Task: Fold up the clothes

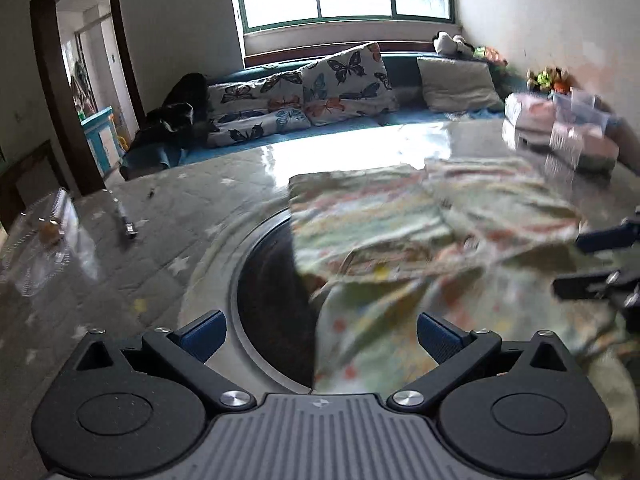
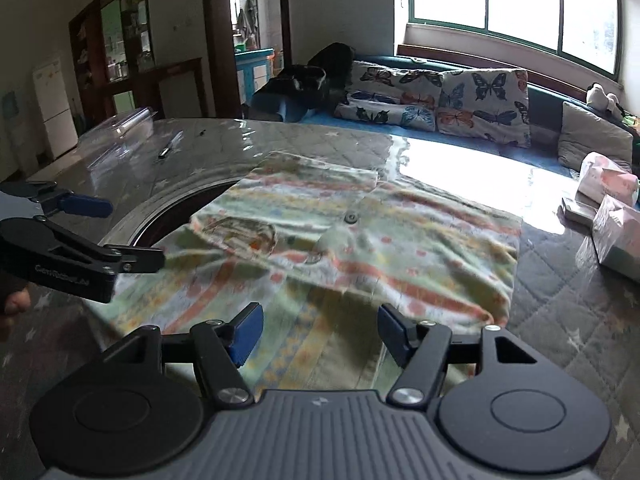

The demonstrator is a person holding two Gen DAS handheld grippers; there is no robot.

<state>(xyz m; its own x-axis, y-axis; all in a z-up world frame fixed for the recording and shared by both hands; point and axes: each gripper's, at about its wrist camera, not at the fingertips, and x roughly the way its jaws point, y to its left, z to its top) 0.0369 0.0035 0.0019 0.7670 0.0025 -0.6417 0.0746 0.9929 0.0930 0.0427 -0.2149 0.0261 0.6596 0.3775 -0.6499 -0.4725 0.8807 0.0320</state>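
Right wrist view: your table (image 2: 560, 280) holds a patterned shirt (image 2: 340, 248), its upper part already doubled over, its near part flat. Your left gripper (image 2: 120, 232) and right gripper (image 2: 320, 332) hover spread, holding nothing, so folding looks partway along.

Open tabletop of glossy grey quilted star-print cover (image 2: 560, 280) to the right of the right gripper (image 2: 320, 330), up to pink plastic-wrapped packs (image 2: 612, 216) at the far right edge. Directly ahead, blocked by a pastel striped patterned garment (image 2: 360, 240). Left of the left gripper (image 1: 318, 340), clear surface up to a clear plastic box (image 1: 44, 240) and a small pen-like stick (image 1: 126, 220).
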